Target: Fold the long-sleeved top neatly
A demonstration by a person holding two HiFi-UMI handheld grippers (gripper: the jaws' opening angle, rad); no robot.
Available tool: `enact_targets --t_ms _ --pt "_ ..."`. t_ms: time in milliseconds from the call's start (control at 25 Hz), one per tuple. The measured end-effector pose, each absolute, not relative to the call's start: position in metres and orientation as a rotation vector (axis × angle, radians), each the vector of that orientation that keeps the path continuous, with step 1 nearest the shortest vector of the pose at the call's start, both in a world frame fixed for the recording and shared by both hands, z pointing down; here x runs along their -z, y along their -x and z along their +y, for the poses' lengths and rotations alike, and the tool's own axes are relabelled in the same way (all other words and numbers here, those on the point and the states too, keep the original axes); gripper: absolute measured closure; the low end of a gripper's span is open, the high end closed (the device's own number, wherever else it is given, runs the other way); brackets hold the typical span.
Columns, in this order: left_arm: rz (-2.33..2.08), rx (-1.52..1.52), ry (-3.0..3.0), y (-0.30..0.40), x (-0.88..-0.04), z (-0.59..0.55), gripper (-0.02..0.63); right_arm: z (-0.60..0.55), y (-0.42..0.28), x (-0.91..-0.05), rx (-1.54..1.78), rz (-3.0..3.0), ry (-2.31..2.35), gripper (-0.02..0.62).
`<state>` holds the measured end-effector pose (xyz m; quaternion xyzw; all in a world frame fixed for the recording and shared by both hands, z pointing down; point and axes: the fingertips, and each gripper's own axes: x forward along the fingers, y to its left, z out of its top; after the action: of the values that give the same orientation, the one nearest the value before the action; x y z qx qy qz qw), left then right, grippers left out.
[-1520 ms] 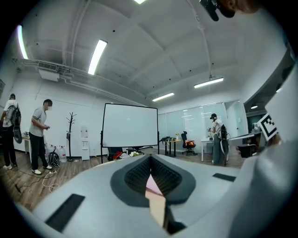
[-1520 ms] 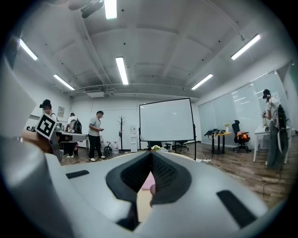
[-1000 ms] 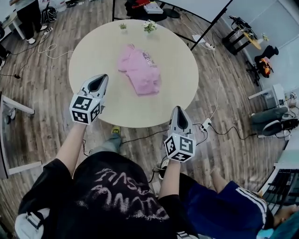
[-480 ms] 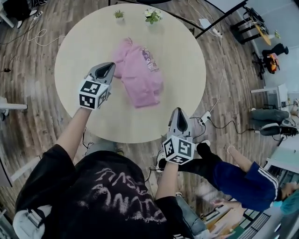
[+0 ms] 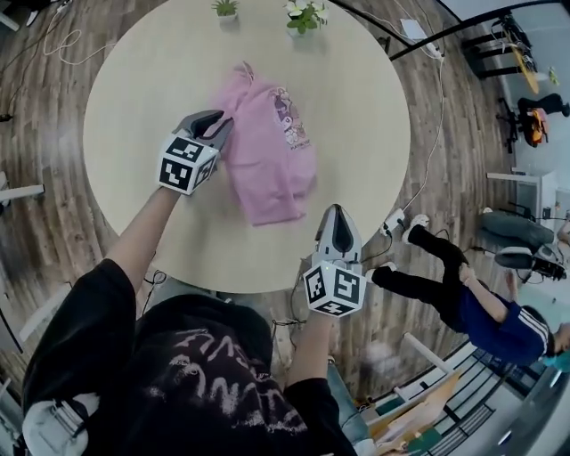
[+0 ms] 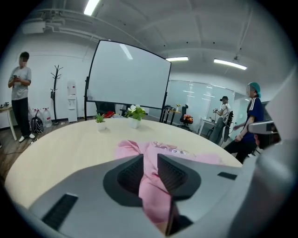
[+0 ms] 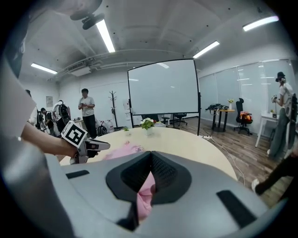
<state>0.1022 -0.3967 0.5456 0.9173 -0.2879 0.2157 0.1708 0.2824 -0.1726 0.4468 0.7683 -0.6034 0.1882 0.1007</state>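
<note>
A crumpled pink long-sleeved top (image 5: 272, 156) with a print on its chest lies on the round beige table (image 5: 151, 80). My left gripper (image 5: 223, 123) hovers at the top's left edge. Its jaws have just been opening and stand a little apart, with nothing gripped. In the left gripper view the pink top (image 6: 186, 153) shows through the gap of the left gripper (image 6: 150, 160). My right gripper (image 5: 338, 212) is shut and empty, over the table's near edge, just right of the top's lower corner. The right gripper (image 7: 151, 157) looks across the top (image 7: 123, 151).
Two small potted plants (image 5: 224, 7) (image 5: 305, 14) stand at the table's far edge. A person in blue (image 5: 481, 303) is on the floor side to the right. Cables and a power strip (image 5: 394, 220) lie beside the table. A whiteboard (image 6: 128, 76) stands behind.
Both grippers have moved forward and down over the table, toward the pink top. The left jaws have parted. The person in blue has moved to the right.
</note>
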Motion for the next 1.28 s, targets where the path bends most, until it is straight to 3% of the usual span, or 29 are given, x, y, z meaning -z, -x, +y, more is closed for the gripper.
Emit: enact_targets --t_ms 600,1200,1280 --pt "-0.798 -0.866 -2.454 -0.150 -0.601 -0.417 0.423 -0.205 -0.335 -0.501 -0.707 -1.897 -2.142 0.591" --pt "-0.745 -0.930 -2.321 -0.161 -0.611 -0.406 0.446 -0.220 -0.352 -0.514 -0.735 -2.023 -2.037 0.591" --pt "-0.768 -0.930 -2.323 -0.158 -0.610 -0.408 0.518 -0.221 -0.350 -0.515 -0.736 -2.030 -2.026 0.591"
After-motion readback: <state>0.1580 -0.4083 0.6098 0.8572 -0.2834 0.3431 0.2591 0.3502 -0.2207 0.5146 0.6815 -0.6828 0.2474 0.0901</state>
